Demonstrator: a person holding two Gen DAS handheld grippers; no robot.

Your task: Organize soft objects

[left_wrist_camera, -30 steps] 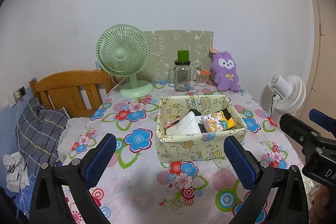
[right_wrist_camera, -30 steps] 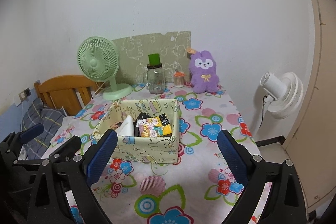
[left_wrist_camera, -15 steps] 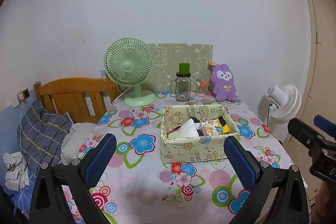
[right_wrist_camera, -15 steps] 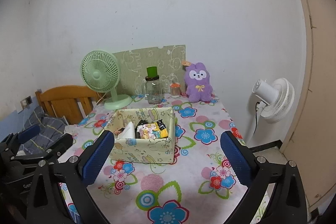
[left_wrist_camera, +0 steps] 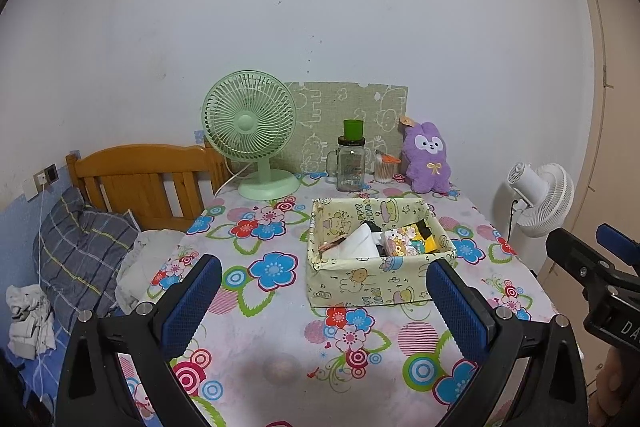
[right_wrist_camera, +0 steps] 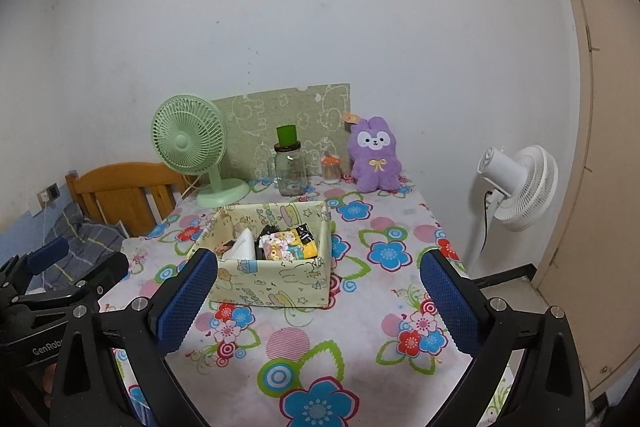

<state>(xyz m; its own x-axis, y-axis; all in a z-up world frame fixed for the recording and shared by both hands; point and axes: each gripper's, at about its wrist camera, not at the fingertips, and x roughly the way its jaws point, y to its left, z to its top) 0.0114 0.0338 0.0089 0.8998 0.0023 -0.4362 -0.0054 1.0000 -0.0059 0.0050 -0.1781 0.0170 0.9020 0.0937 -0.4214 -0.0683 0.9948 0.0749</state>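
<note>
A purple plush rabbit [left_wrist_camera: 428,159] [right_wrist_camera: 375,157] sits upright at the back of the flowered table, against the wall. A pale yellow fabric box [left_wrist_camera: 378,281] [right_wrist_camera: 280,289] stands mid-table and holds a white tissue pack [left_wrist_camera: 360,243] [right_wrist_camera: 242,247] and colourful packets [left_wrist_camera: 404,241] [right_wrist_camera: 288,245]. My left gripper [left_wrist_camera: 320,301] is open and empty, held above the table's near edge. My right gripper [right_wrist_camera: 316,301] is open and empty, level with the left one; it also shows in the left wrist view [left_wrist_camera: 592,267].
A green desk fan [left_wrist_camera: 252,131] [right_wrist_camera: 192,147], a glass jar with a green cup on its lid [left_wrist_camera: 351,159] [right_wrist_camera: 289,163] and a small toothpick jar [left_wrist_camera: 383,169] stand at the back. A white floor fan [right_wrist_camera: 516,183] is right of the table; a wooden bed headboard [left_wrist_camera: 140,179] is left.
Both grippers have pulled back and up from the table, so the box and the plush look smaller and farther. Both stay open and empty.
</note>
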